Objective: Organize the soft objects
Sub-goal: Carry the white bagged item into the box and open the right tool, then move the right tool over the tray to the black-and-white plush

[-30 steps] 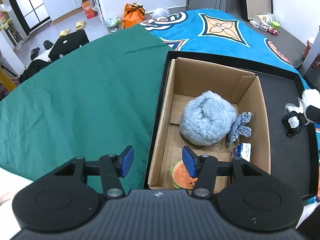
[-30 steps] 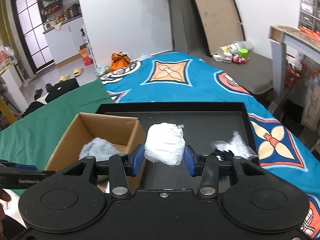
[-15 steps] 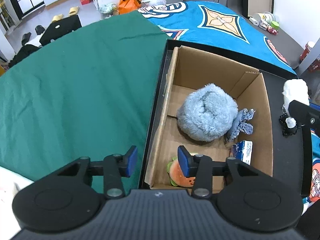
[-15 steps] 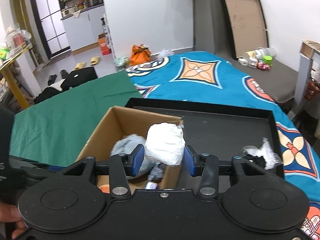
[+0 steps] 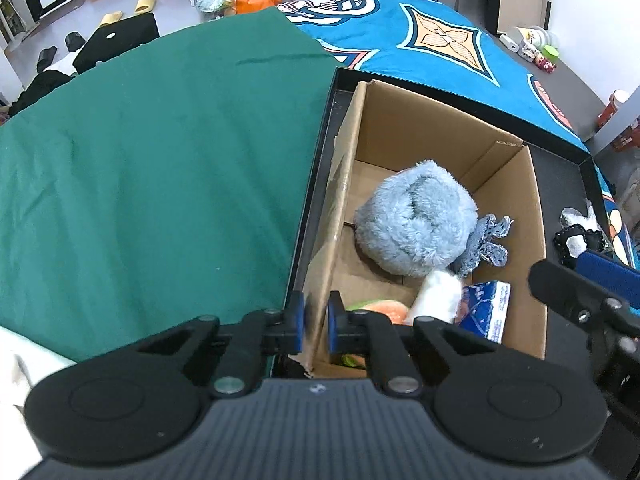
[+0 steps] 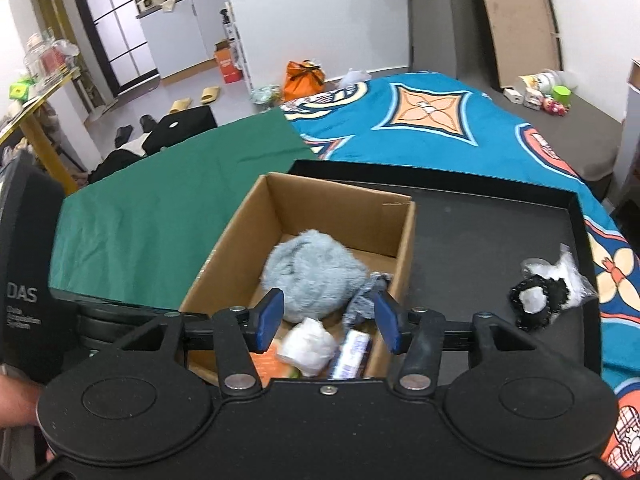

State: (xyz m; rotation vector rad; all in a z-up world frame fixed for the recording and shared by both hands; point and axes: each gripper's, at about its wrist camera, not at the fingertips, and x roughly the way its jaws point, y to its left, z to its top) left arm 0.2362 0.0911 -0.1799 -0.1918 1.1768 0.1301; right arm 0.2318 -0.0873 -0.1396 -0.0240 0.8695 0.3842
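Note:
A cardboard box (image 5: 532, 216) (image 6: 404, 232) stands in a black tray (image 6: 500, 240). It holds a fluffy blue plush (image 5: 416, 224) (image 6: 316, 276), a grey-blue knit piece (image 5: 484, 244), a burger toy (image 5: 376, 308), a blue packet (image 5: 486, 310) and a white soft bundle (image 5: 436, 296) (image 6: 308, 344). My left gripper (image 5: 314, 322) is shut on the box's near-left wall. My right gripper (image 6: 328, 320) is open and empty just above the white bundle. A black-and-white soft item (image 6: 540, 300) (image 5: 578, 236) lies on the tray, right of the box.
The tray rests on a surface covered by a green cloth (image 5: 160, 160) at left and a blue patterned cloth (image 6: 440, 120) behind. Shoes, bags and a black case (image 6: 180, 124) lie on the floor beyond. My right gripper shows at the right edge of the left wrist view (image 5: 592, 284).
My right gripper moved over the box, opened, and the white bundle dropped inside. My left gripper closed on the box's left wall.

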